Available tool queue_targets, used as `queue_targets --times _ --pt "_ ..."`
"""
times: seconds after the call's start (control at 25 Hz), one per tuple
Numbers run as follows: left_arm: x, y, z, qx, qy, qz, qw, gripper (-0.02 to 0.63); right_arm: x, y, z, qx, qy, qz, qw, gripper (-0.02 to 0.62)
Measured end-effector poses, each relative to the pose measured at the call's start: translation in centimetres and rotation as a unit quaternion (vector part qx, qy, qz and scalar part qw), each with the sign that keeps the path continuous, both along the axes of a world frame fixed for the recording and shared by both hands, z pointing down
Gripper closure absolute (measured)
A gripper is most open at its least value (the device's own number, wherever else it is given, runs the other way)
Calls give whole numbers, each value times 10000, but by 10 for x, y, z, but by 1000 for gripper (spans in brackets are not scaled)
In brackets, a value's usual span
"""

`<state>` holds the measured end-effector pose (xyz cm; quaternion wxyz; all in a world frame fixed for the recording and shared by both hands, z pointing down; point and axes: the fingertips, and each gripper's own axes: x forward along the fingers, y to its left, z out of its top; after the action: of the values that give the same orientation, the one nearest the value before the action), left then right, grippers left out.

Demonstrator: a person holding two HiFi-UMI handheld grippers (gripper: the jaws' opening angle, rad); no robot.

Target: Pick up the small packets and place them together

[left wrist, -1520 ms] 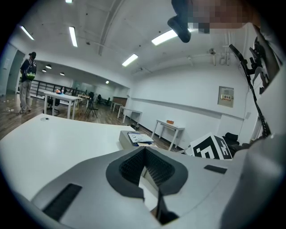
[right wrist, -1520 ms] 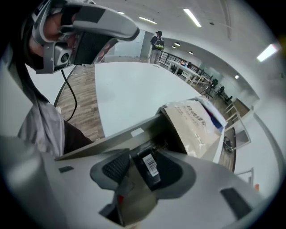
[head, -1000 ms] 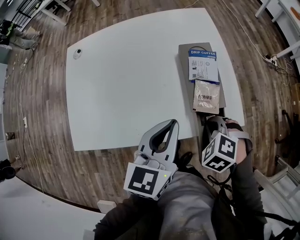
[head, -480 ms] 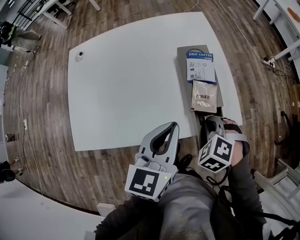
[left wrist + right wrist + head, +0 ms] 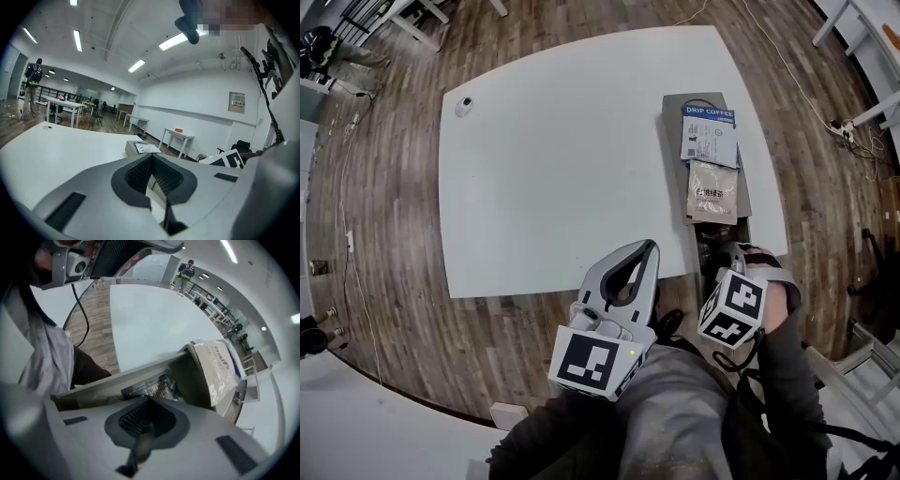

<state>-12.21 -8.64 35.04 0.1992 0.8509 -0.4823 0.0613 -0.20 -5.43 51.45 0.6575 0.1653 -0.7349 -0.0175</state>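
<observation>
Right gripper view, right gripper (image 5: 149,401) fingers together above dark packet (image 5: 157,385), left gripper's (image 5: 152,157) together

The blue-and-white packet (image 5: 709,137) carries the words "DRIP COFFEE" in white capitals across its blue top band, as the head view shows. The smaller lines of print under that heading are too fine to read. The tan packet (image 5: 713,190) just beside it also bears dark print (blurred in both views, so unreadable).
</observation>
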Motion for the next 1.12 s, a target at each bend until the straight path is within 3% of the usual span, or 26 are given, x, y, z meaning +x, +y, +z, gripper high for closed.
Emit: queue_targets --times 0.16,0.2,0.24,0.4,0.52,0.56,0.6,0.84,1.12 --pt "6 5 -5 87 4 43 10000 603 -2 5 -13 -99 -824 456 9955 573" --pt "6 5 -6 93 0 34 10000 603 -3 8 -13 -235 -884 412 9950 427" --pt "6 6 -6 84 -10 26 10000 603 -4 10 -12 -348 -890 325 9949 355" --pt "5 4 -4 33 -16 30 10000 603 -4 7 -3 -557 -772 228 9952 302" --pt "1 -1 -1 4 2 -23 10000 603 -2 0 -6 -436 -723 262 9961 305" --pt "-1 -2 1 -16 2 -30 10000 603 -1 -6 -8 -269 -703 277 9968 395" --pt "-1 -4 2 -23 6 -27 10000 603 1 -10 -9 -137 -699 306 9970 545" --pt "3 -6 2 -50 8 79 10000 603 1 -14 -15 16 -735 413 9964 560" --pt "24 14 -19 281 -26 283 9992 603 -2 8 -56 477 -1175 551 9904 560"
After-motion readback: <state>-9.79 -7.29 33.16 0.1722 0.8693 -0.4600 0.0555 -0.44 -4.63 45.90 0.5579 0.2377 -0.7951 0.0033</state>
